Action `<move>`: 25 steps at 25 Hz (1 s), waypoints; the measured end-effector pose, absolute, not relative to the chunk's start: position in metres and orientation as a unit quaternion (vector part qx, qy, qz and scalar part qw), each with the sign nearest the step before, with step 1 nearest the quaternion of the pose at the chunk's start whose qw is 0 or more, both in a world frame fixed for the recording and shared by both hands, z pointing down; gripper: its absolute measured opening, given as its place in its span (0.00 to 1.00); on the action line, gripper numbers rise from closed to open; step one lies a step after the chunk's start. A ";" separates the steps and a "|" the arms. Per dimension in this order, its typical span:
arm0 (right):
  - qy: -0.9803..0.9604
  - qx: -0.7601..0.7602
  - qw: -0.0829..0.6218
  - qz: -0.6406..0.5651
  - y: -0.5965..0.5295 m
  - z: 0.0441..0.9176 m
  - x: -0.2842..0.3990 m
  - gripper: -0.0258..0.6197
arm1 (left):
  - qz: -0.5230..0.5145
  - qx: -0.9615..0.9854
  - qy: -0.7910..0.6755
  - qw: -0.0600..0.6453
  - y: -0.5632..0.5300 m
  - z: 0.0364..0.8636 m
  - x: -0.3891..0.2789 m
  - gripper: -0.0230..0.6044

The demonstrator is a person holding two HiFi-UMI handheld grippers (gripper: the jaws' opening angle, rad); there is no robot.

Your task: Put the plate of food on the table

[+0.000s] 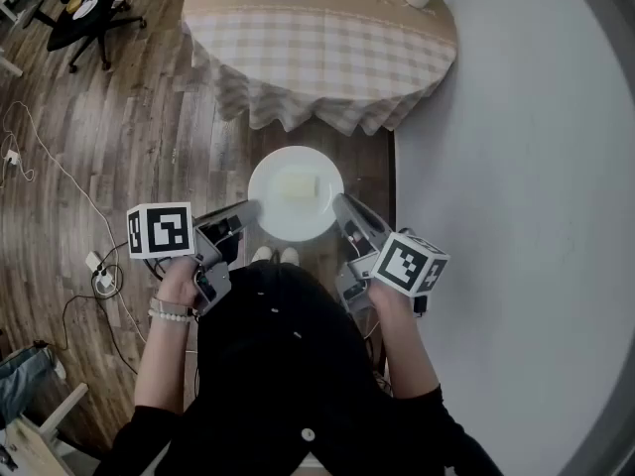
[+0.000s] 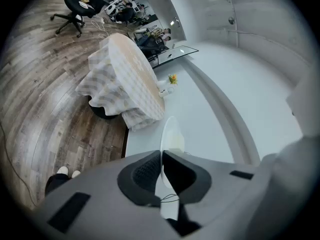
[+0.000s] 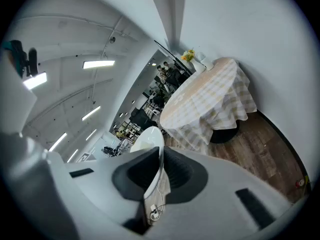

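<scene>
**Holding the plate by its rim, table dead ahead**

Big picture first: the round table (image 1: 327, 28), draped in a checked cloth, sits at twelve o'clock in the head view, well apart from the load. Below it, over the wooden floor, hangs the white plate (image 1: 288, 221), not yet on the table. The left gripper (image 1: 248, 210) is clamped on the rim at the plate's nine o'clock, and the right gripper (image 1: 340, 204) is pinched on it at three o'clock. Each gripper's own view shows the thin edge nipped between nearly closed pads.

It looks stiff, glazed and slick, probably breakable, so opposite rim grips kept level seem the right hold. The pale food (image 1: 296, 184), a loose block near the plate's twelve o'clock, could slide if it tips.

No brand is readable. The cloth has a daisy motif and faint script too small to read, and the gripper cubes carry only square markers.
</scene>
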State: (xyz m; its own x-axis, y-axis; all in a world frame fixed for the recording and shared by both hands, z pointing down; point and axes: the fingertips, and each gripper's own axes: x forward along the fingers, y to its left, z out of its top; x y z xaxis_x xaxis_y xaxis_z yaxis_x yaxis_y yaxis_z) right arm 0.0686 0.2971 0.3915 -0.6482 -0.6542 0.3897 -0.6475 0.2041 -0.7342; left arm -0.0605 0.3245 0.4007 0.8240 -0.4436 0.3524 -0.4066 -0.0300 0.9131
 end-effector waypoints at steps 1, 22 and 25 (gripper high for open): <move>0.776 -0.419 0.003 -0.471 0.297 0.392 0.068 0.06 | -0.014 0.718 -0.297 0.629 0.324 0.401 -0.061 0.05; 0.766 -0.437 0.009 -0.472 0.294 0.393 0.071 0.06 | -0.012 0.726 -0.289 0.624 0.320 0.398 -0.061 0.05; 0.764 -0.439 0.012 -0.472 0.290 0.391 0.068 0.06 | -0.017 0.724 -0.283 0.628 0.316 0.394 -0.064 0.05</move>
